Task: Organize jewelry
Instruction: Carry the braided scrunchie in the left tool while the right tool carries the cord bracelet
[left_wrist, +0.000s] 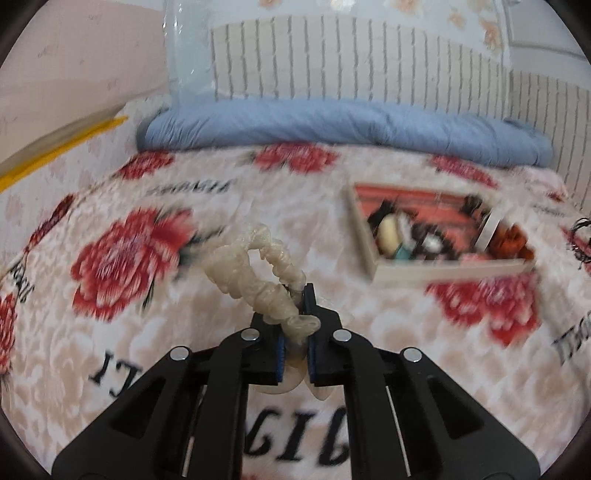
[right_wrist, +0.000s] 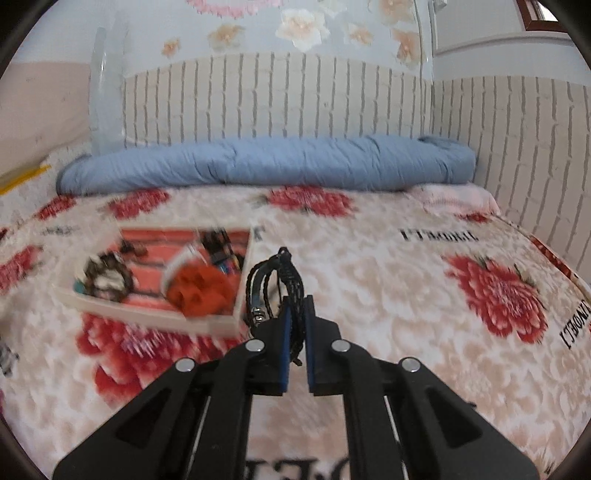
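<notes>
My left gripper (left_wrist: 295, 317) is shut on a cream translucent scrunchie (left_wrist: 255, 273) and holds it above the flowered blanket. The open jewelry box (left_wrist: 384, 275) lies ahead to the right with several pieces inside. My right gripper (right_wrist: 296, 314) is shut on a black braided cord bracelet (right_wrist: 275, 284) with a small metal clasp. In the right wrist view the box (right_wrist: 147, 314) lies just left of the gripper and holds an orange scrunchie (right_wrist: 201, 288) and a dark bead bracelet (right_wrist: 109, 282).
A rolled blue quilt (right_wrist: 266, 162) lies along the far edge of the bed against a brick-pattern wall. Another black cord piece (left_wrist: 581, 240) lies on the blanket at the far right of the left wrist view. The blanket (right_wrist: 406, 295) spreads right of the box.
</notes>
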